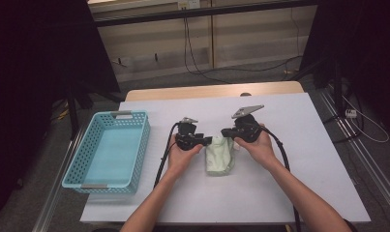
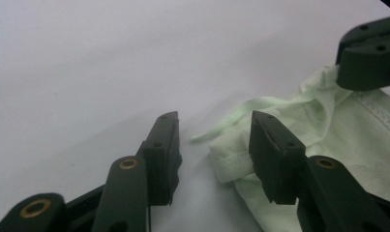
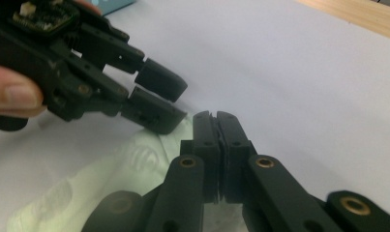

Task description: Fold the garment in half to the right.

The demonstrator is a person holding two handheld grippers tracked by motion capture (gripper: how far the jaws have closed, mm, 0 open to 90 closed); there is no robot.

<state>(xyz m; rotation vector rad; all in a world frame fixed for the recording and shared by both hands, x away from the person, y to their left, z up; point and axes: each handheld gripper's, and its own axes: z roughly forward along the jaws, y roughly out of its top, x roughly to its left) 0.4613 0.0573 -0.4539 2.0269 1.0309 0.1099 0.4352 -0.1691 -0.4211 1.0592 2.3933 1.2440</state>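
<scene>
A pale green cloth bag (image 1: 219,156) is seen lying crumpled on the white surface (image 1: 289,159), between the two hands and to the right of a light blue basket (image 1: 109,151) that stands near the surface's left edge. The left gripper (image 1: 208,140) is held at the bag's upper left corner, and the right gripper (image 1: 225,132) is held at its upper edge, so that the two tips are brought close to each other above the cloth.

In the left gripper view, the left gripper's fingers (image 2: 166,145) are kept apart; one rests on the bare surface beside the bag (image 2: 328,125), the other lies over the hemmed corner of the cloth, and a thin drawstring is seen trailing out between them. No grip on the cloth is made by them. In that view the tip of the right gripper (image 2: 369,53) is met at the gathered top of the bag.

In the right gripper view, the right gripper's fingers (image 3: 217,135) are pressed together. Whether a fold of the bag (image 3: 110,169) is pinched between them cannot be told. The left gripper (image 3: 161,101) is seen just beside them, its fingers parted over the cloth.
</scene>
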